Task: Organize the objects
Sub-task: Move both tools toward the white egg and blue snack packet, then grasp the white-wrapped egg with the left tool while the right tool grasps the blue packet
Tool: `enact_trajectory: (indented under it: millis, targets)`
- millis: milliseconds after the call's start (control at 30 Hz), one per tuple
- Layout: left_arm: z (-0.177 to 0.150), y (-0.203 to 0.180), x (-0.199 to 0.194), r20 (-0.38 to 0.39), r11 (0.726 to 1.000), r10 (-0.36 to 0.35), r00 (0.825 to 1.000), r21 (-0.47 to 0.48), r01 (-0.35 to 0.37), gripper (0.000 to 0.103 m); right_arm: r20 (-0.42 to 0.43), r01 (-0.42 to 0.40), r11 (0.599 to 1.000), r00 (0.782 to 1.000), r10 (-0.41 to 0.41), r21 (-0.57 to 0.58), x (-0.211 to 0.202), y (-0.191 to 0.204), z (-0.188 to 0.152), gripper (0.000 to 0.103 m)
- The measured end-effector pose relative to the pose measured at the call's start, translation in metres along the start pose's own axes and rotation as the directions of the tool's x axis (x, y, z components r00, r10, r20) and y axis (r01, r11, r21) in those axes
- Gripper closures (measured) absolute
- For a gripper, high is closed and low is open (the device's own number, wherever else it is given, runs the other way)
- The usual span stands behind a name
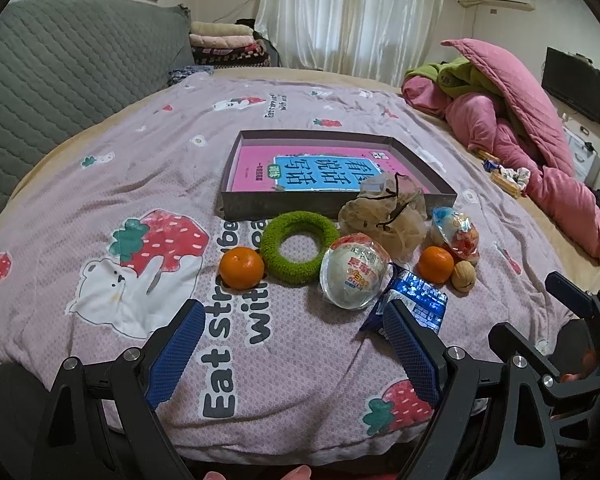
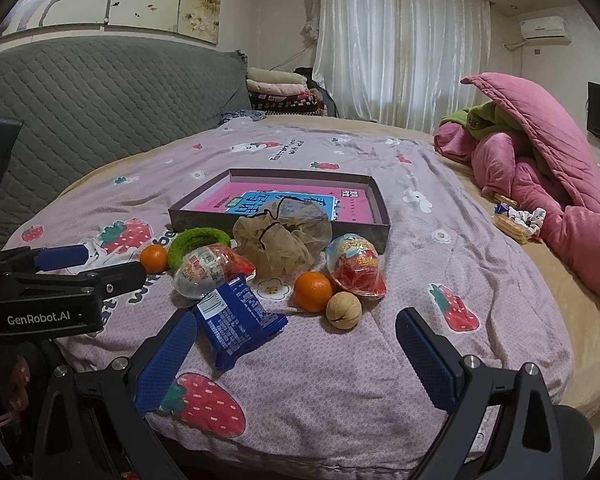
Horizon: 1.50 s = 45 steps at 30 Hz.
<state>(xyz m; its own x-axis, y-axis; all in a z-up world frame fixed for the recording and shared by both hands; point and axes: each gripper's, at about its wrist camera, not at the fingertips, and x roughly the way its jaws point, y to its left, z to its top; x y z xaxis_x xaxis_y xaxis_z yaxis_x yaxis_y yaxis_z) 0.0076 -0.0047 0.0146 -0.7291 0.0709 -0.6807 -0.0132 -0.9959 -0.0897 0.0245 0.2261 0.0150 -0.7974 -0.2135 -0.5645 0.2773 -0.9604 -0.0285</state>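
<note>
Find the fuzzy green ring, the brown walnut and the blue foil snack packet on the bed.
fuzzy green ring [image 1: 299,246], left wrist view, on its near band.
brown walnut [image 2: 343,310], right wrist view, middle of the shell.
blue foil snack packet [image 2: 236,318], right wrist view, middle of its printed face.

The left tongs' [image 2: 84,266] black body reads "GenRobot.AI" in white. Between the left tongs' fingers, the blanket [image 1: 112,184] carries dark print starting "Eat str…" and "with". Beyond the tongs, the pink book [image 1: 256,164] in the box [image 1: 332,205] shows large Chinese characters "看图说话写话" on blue. Wrapper print is too small to read.
</note>
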Motion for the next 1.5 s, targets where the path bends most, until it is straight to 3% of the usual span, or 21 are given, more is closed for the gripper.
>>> enact_trajectory:
  millis: [600,1500]
  targets:
    - [0.005,-0.004,0.026,-0.047,0.997,-0.075,0.996,0.015,0.075,0.012,-0.049,-0.069,0.997,0.997,0.067,-0.040,0.021,0.007,-0.010,0.002]
    - [0.023,-0.017,0.085,-0.143,0.990,-0.115,0.983,0.062,0.124,0.012,-0.153,-0.172,0.972,0.977,0.147,-0.162,0.073,0.025,-0.009,0.002]
